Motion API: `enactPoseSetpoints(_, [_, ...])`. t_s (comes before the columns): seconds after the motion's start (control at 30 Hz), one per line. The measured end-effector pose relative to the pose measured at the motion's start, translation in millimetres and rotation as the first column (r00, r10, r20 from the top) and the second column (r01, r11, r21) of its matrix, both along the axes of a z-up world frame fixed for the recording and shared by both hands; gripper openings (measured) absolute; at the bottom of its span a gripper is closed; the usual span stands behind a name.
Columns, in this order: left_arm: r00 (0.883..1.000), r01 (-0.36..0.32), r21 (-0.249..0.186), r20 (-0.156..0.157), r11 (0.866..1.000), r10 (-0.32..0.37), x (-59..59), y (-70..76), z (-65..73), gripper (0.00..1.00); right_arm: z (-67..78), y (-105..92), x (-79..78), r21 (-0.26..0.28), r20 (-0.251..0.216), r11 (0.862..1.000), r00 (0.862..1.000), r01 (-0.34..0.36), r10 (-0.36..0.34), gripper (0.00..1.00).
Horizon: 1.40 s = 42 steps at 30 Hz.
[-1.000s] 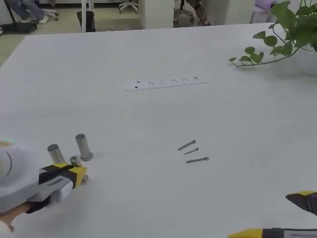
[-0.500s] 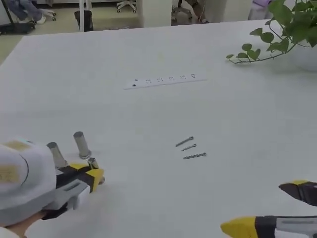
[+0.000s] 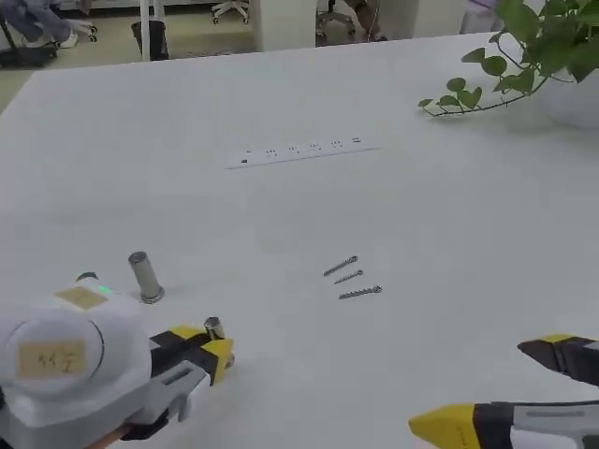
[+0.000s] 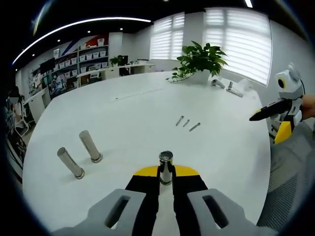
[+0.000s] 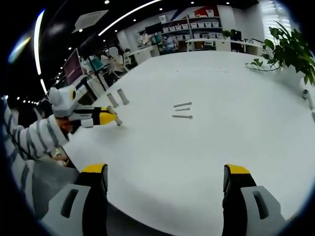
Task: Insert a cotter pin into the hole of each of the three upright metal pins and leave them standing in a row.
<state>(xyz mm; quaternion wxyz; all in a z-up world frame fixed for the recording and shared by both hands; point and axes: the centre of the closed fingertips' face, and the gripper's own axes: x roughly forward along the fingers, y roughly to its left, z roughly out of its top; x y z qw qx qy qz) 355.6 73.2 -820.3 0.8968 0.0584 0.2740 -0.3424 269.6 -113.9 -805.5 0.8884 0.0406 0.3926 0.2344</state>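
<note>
Metal pin [image 4: 166, 167] stands upright, pinched at its lower end between the jaws of the left gripper [image 4: 166, 173], close to the near edge of the counter [image 3: 421, 206] and toward its left side. A second metal pin [image 4: 91, 146] and a third metal pin [image 4: 70, 162] stand near each other, farther from that edge and apart from the pinched one. Three cotter pins [image 3: 349, 277] lie side by side near the counter's middle. Right gripper [image 5: 166, 170] hovers at the near edge, toward the right, jaws spread wide and holding nothing.
</note>
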Motion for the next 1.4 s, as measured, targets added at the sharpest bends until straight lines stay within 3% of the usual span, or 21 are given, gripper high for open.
enactPoseSetpoints(0.3, [0.997,0.071,0.013,0.015,0.997,-0.071,-6.6,-26.0,-4.8,0.07,-0.6,0.8,0.6,0.005,-0.001,1.0,1.0,-0.008,0.008,0.99])
enactPoseSetpoints(0.43, [0.997,0.074,0.019,0.008,0.997,-0.074,-6.2,-31.8,-8.8,0.07,-2.1,-1.9,0.8,0.006,-0.005,1.0,1.0,-0.004,0.004,0.98])
enactPoseSetpoints(0.73, [0.998,0.067,0.018,0.013,0.998,-0.067,-4.2,-33.0,-12.5,0.07,-4.1,-2.4,-0.1,0.011,-0.012,1.0,1.0,-0.005,0.005,0.98])
enactPoseSetpoints(0.87, [0.997,0.07,0.029,0.012,0.997,-0.07,-5.2,-32.5,-16.3,0.07,-3.9,-4.5,1.4,-0.011,-0.005,1.0,1.0,-0.004,0.004,0.97])
enactPoseSetpoints(1.3, [0.998,0.054,0.003,0.012,0.999,-0.054,-5.4,-32.9,-15.5,0.07,-4.9,0.9,-0.7,-0.003,-0.018,1.0,1.0,-0.023,0.023,0.97])
enactPoseSetpoints(1.4, [0.999,0.055,-0.006,-0.002,0.998,-0.055,-6.9,-33.8,-16.4,0.08,-4.5,1.7,-0.6,-0.003,-0.017,1.0,1.0,-0.025,0.025,0.97])
